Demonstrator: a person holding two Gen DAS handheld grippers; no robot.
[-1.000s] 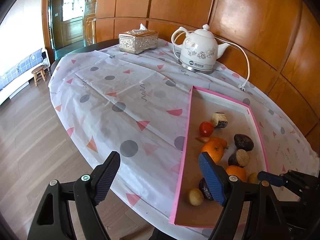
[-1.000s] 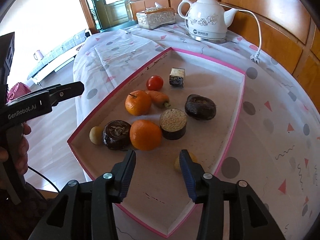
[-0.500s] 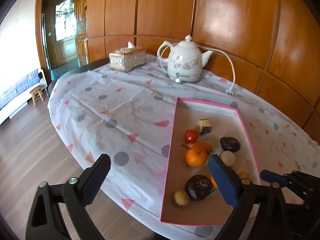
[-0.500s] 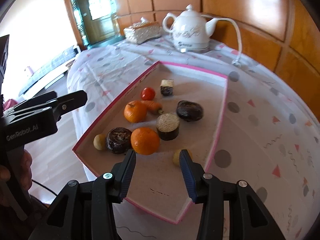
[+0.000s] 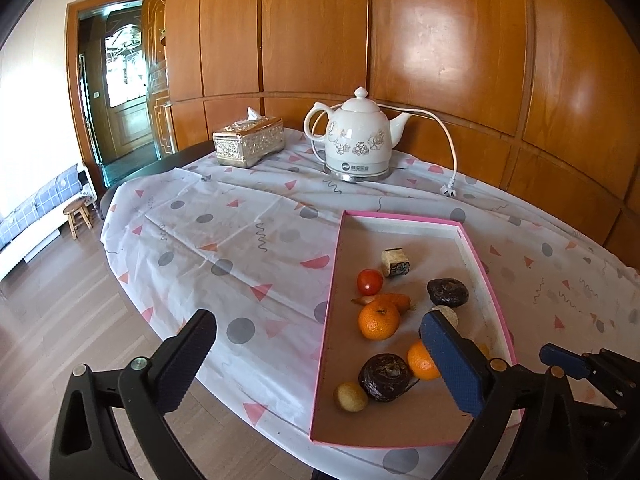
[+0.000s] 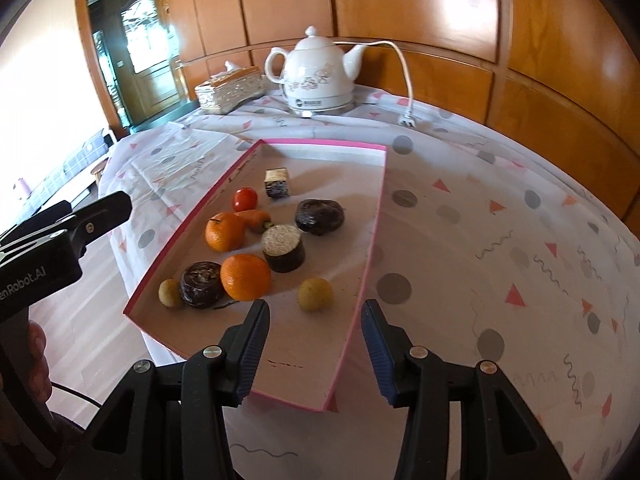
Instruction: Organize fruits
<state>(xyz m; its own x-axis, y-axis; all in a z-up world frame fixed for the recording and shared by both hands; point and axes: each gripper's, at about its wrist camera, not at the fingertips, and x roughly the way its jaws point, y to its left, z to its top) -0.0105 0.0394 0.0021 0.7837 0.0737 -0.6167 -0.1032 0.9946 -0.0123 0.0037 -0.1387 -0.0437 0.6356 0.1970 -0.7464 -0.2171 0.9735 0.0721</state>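
A pink-rimmed tray [image 5: 330, 304] [image 6: 370, 236] lies on the table and holds several items: two oranges [image 5: 378, 322] [image 6: 245, 277], a red tomato [image 5: 369, 281] [image 6: 245, 198], a carrot [image 6: 256, 218], dark round pieces [image 6: 319, 216], a seed-topped cylinder [image 6: 284, 247], a small cube [image 6: 277, 182] and two small yellow fruits [image 6: 315, 294]. My left gripper [image 5: 320, 360] is open and empty, above the tray's near left edge. My right gripper [image 6: 314, 344] is open and empty, above the tray's near end.
A white electric kettle [image 5: 357, 142] [image 6: 316, 74] with its cord and plug [image 5: 448, 189] stands at the back of the table. A decorated tissue box [image 5: 249, 143] [image 6: 230, 89] sits to its left. Wooden wall panels rise behind. The table edge and wooden floor lie at the left.
Both grippers have pulled back and risen from the tray, so the fruits look smaller and farther. Both stay open and empty. No fruit has moved.
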